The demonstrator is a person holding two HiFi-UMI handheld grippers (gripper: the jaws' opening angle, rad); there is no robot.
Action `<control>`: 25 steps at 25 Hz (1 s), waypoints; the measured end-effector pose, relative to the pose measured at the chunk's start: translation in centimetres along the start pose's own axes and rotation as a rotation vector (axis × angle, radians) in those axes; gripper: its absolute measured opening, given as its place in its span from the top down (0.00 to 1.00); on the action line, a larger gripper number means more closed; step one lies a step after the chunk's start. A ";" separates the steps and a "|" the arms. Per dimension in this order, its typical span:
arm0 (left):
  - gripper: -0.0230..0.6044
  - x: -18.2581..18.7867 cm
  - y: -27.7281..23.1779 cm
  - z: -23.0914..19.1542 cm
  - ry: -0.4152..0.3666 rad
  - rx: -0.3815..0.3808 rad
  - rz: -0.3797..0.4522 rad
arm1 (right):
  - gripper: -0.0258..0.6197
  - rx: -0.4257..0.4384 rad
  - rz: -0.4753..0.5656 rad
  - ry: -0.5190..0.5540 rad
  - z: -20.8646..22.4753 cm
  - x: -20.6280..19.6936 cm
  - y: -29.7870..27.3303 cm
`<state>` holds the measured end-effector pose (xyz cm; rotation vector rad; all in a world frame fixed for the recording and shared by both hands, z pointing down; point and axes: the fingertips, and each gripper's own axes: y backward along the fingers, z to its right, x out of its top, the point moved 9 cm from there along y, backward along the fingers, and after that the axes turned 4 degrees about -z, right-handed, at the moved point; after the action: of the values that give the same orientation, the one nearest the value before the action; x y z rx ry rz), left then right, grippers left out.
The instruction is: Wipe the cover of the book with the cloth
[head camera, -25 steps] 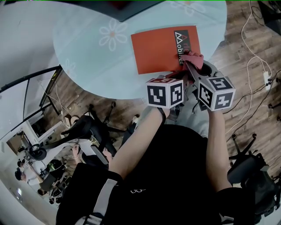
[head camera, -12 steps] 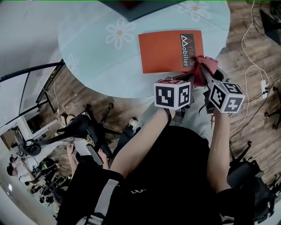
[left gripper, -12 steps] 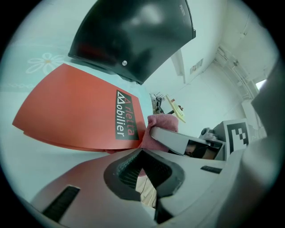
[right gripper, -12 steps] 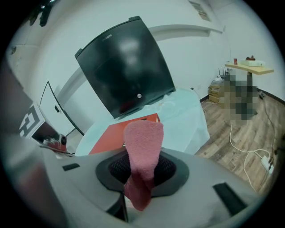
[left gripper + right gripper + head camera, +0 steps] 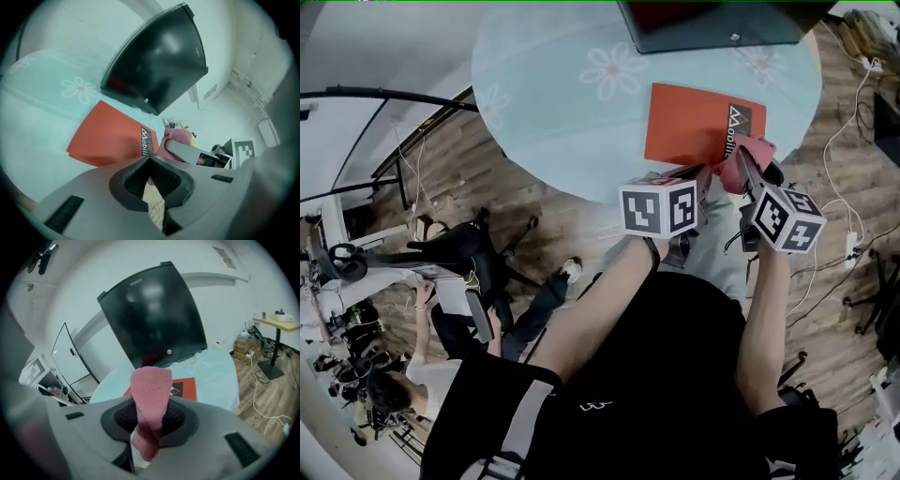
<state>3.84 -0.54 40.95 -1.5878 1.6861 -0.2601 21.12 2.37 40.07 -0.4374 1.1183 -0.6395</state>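
The right claw (image 5: pixel 150 405) is clenched on a pink cloth (image 5: pixel 150 392), whose folded end sticks up past the jaw tips. In the head view the cloth hangs over the near right corner of the orange-red book (image 5: pixel 694 127), by its white lettering; whether it touches cannot be told. The book lies flat close to the round worktop's (image 5: pixel 553 112) near right rim, with wooden floor (image 5: pixel 834 281) just beyond. The left claw (image 5: pixel 149 159) is pressed together, empty, at the book's near edge. Wide bare cloth-covered surface lies left of the book; a black monitor (image 5: pixel 712 23) stands behind it.
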 end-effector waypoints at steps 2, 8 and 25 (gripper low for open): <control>0.94 0.9 1.8 -0.5 0.017 0.010 0.061 | 0.81 0.041 0.000 0.045 -1.9 1.1 -0.7; 0.94 4.5 7.4 -2.0 0.059 0.033 0.282 | 0.81 0.148 0.076 0.253 -7.5 5.3 -0.5; 0.94 10.0 13.7 2.1 -0.159 0.058 0.603 | 0.82 0.149 0.438 0.349 -9.7 10.9 5.6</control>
<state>-4.09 -6.28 26.91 -0.9657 1.9172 0.1211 16.71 -0.81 25.38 0.0568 1.4313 -0.4144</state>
